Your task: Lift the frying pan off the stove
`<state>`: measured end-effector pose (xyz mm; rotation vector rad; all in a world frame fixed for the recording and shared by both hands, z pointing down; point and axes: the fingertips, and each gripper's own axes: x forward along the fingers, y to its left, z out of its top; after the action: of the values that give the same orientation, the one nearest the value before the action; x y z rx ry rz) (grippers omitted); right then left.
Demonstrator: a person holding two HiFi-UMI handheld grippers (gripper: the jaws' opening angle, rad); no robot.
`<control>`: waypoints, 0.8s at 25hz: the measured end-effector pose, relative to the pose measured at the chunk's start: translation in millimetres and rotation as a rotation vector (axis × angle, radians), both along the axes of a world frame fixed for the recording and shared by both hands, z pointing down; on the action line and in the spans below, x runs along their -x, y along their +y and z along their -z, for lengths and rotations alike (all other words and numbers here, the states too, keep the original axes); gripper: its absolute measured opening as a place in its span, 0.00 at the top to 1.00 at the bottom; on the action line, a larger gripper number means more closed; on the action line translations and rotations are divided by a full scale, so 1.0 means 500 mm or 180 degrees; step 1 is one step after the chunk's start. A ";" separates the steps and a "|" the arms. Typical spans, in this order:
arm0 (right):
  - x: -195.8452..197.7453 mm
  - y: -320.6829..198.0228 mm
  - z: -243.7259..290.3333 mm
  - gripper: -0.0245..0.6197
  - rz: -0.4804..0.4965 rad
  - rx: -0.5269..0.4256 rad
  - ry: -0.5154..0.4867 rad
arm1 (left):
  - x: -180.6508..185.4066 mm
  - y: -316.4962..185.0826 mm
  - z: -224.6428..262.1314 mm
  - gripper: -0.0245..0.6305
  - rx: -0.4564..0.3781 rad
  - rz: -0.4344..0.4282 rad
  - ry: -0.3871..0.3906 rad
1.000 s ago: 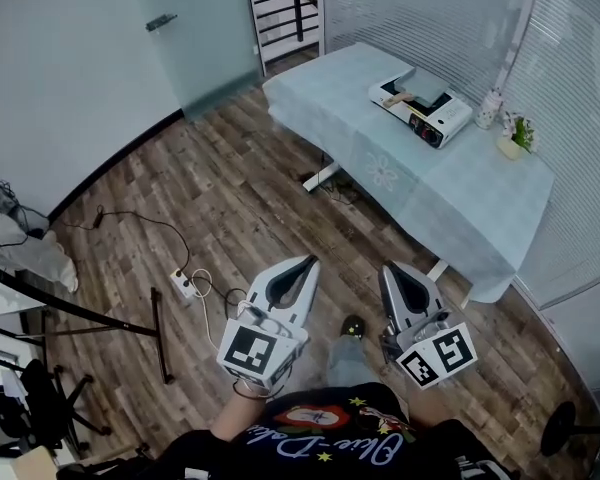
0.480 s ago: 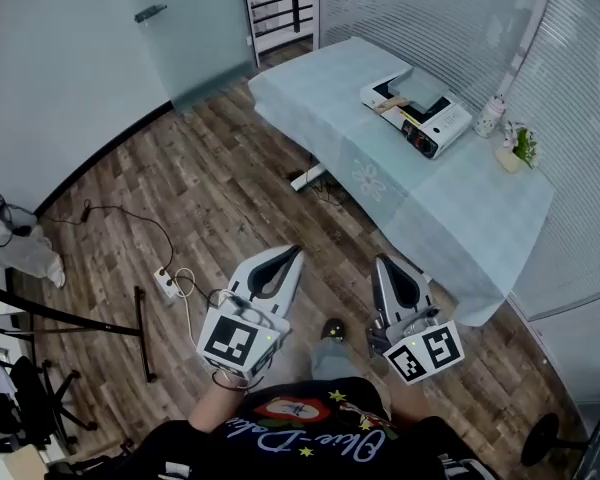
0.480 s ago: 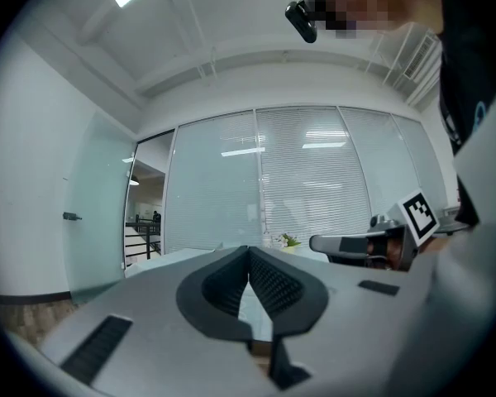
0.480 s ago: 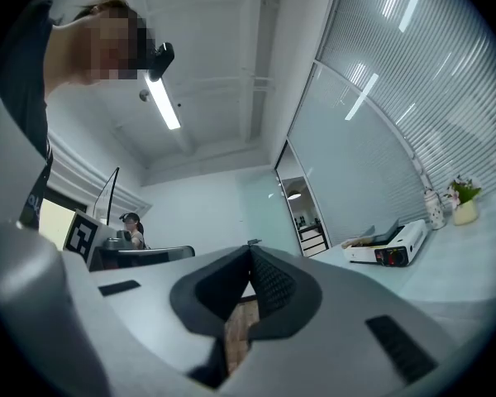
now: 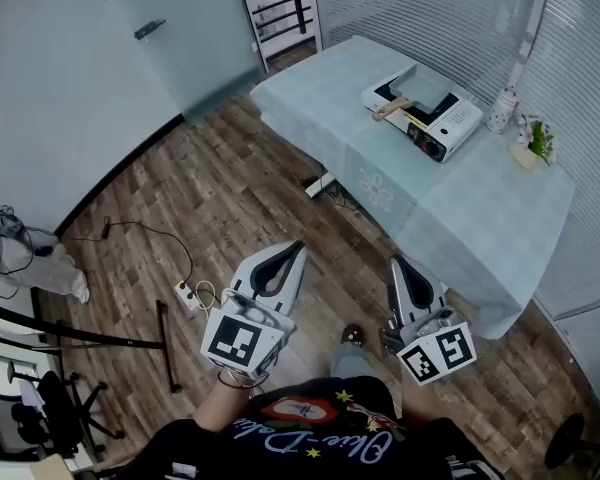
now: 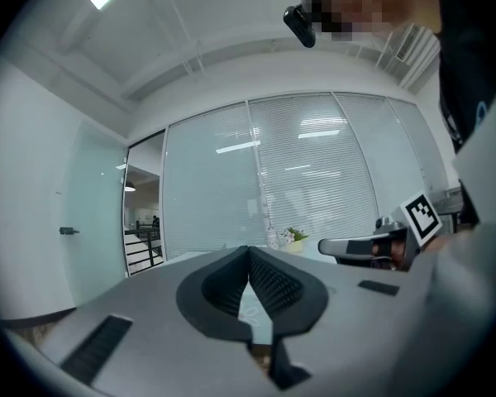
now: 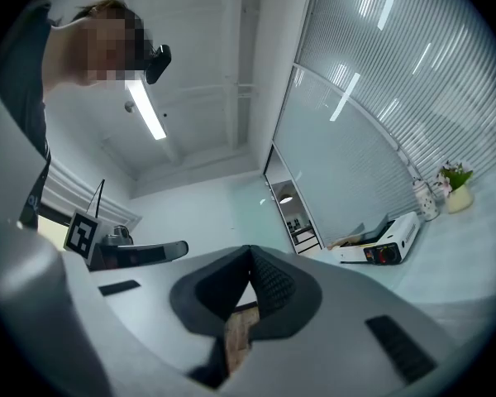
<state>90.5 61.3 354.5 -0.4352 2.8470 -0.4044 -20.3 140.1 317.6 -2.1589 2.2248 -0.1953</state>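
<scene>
Far left, on the brown wood-plank floor [image 5: 230, 188], a white power strip [image 5: 185, 290] is lying with its cable curling away. Just right of it I am holding my left gripper [image 5: 298, 249], grey with a square-marker cube, low in front of me. Its jaws are pressing together with nothing between them. My right gripper [image 5: 397, 263], same build, is hanging beside it, a little apart, jaws likewise clenched and empty. Both are pointing toward the long table under a pale blue cloth [image 5: 450, 218], which is standing well ahead of them, to the upper right. On the far part of that table a white tabletop gas stove [image 5: 435, 123] is sitting. The grey rectangular frying pan with a wooden handle [image 5: 420, 86] is resting on top of it, handle sticking out toward the left. Both grippers are hanging well apart from pan and stove. Right of the stove a small white bottle [image 5: 500, 110] is standing. Next to it, a little green plant in a pale pot [image 5: 533, 146] is sitting near the table's edge, by the slatted blinds [image 5: 580, 88].
</scene>
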 end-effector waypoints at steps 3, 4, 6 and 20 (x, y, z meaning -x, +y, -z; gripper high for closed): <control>0.008 -0.026 0.006 0.96 -0.0007 -0.0014 -0.0033 | 0.011 -0.026 -0.004 0.96 0.0082 0.0015 0.0029; 0.011 -0.035 0.007 0.96 -0.0007 -0.0018 -0.0033 | 0.015 -0.036 -0.006 0.96 0.0101 0.0017 0.0046; 0.015 -0.054 0.006 0.96 -0.0010 -0.0020 -0.0025 | 0.021 -0.055 -0.006 0.96 0.0098 0.0008 0.0074; 0.062 -0.155 0.020 0.96 0.0019 -0.0182 0.0016 | 0.057 -0.166 0.001 0.96 -0.0004 -0.0042 0.0201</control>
<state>59.6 -16.1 344.2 -0.4175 2.8573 -0.3227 -48.6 57.0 317.1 -2.2088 2.2421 -0.1272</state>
